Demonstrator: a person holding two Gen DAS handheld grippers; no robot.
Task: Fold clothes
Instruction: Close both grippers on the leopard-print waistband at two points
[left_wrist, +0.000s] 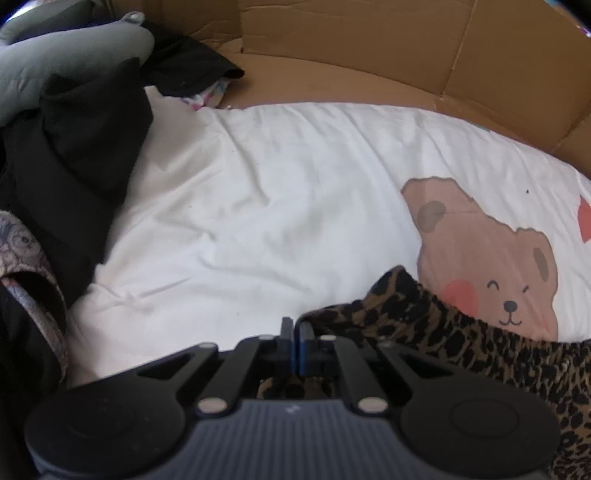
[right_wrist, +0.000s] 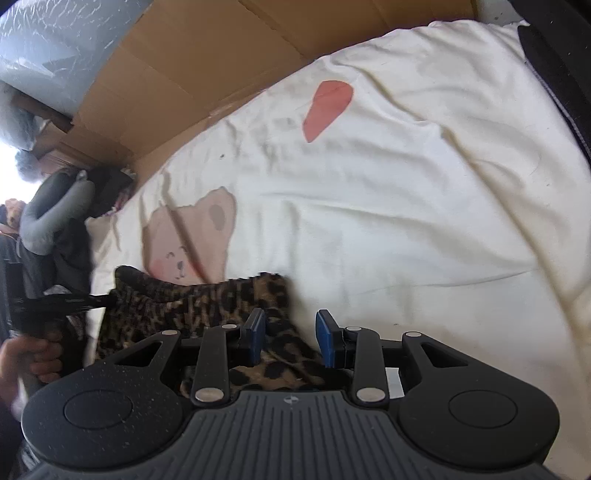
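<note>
A white bedsheet (left_wrist: 258, 206) printed with a pink bear (left_wrist: 491, 258) and a red heart (right_wrist: 327, 109) is spread over most of both views, and brown cardboard (left_wrist: 351, 48) is stood up along its far edge. At the left of the left wrist view a heap of black clothes (left_wrist: 85, 155) is piled on the sheet, with a grey padded item (left_wrist: 55, 62) lying on top of it and a patterned cloth (left_wrist: 29, 258) at the near left edge. A leopard-print garment (right_wrist: 207, 299) is laid on the sheet just below the bear, its gathered edge touching the print. The left gripper (left_wrist: 294, 332) is seen with its jaws pressed fully together at the garment's left end; cloth is visible under them, but whether any is pinched between the pads cannot be told. In the right wrist view that gripper is seen as a blurred black shape at the garment's corner, with a hand (right_wrist: 33, 362) on its handle. The right gripper (right_wrist: 290, 338) is held over the garment's right end, its blue-padded jaws partly apart, with the cloth lying between and beneath them and no pad seen pressing on it.
</note>
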